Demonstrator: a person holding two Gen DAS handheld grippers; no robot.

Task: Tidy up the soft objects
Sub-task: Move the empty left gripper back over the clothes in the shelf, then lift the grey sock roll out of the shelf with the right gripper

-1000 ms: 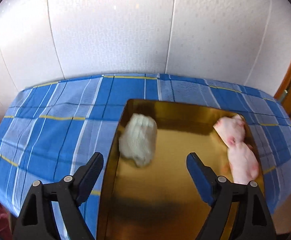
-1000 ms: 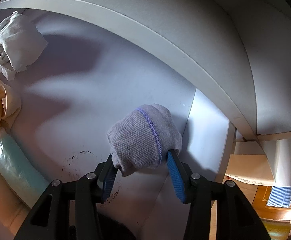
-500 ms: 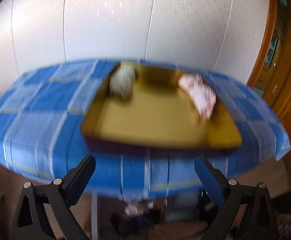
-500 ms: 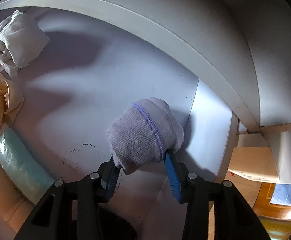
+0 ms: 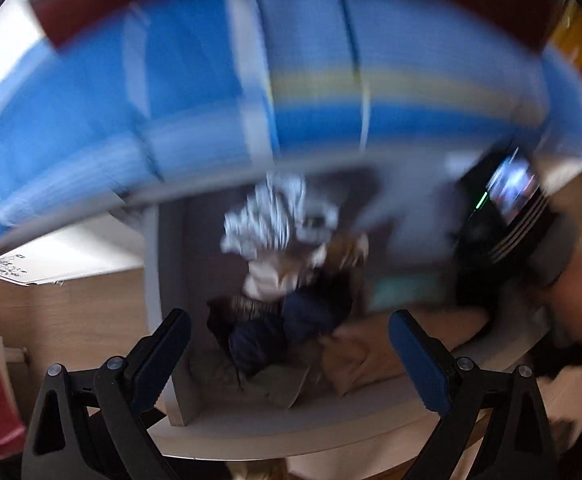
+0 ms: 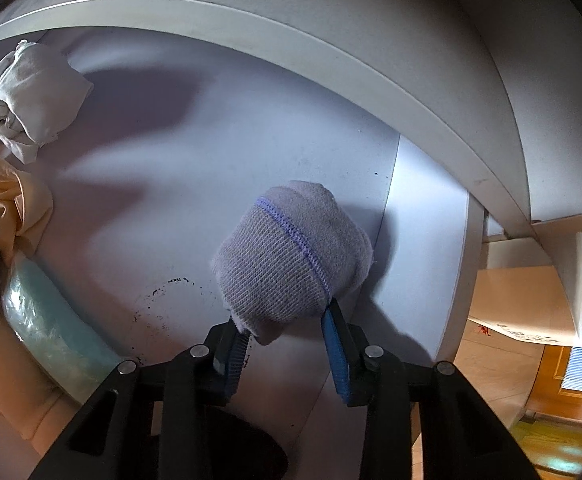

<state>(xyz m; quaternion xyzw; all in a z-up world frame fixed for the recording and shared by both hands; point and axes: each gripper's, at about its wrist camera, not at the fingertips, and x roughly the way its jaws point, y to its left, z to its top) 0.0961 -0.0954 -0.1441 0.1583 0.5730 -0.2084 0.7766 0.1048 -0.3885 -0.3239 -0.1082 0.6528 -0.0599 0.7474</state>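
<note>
A rolled grey sock with a purple stitched line rests on the floor of a white drawer, near its right wall. My right gripper has the sock's near end between its blue pads; its jaws are closing and both pads touch the knit. In the blurred left wrist view, my left gripper stands wide open with nothing between its fingers. It points down at a heap of clothes, striped, white and dark blue, lying in a white compartment.
A white cloth bundle, a cream cloth and a pale green wrapped pack lie along the drawer's left side. The blue checked tablecloth hangs above the heap. A black device and a person's hand show at right.
The left view has swung from the gold tray on the table down past the table edge onto the clothes heap. The right jaws have narrowed onto the sock.
</note>
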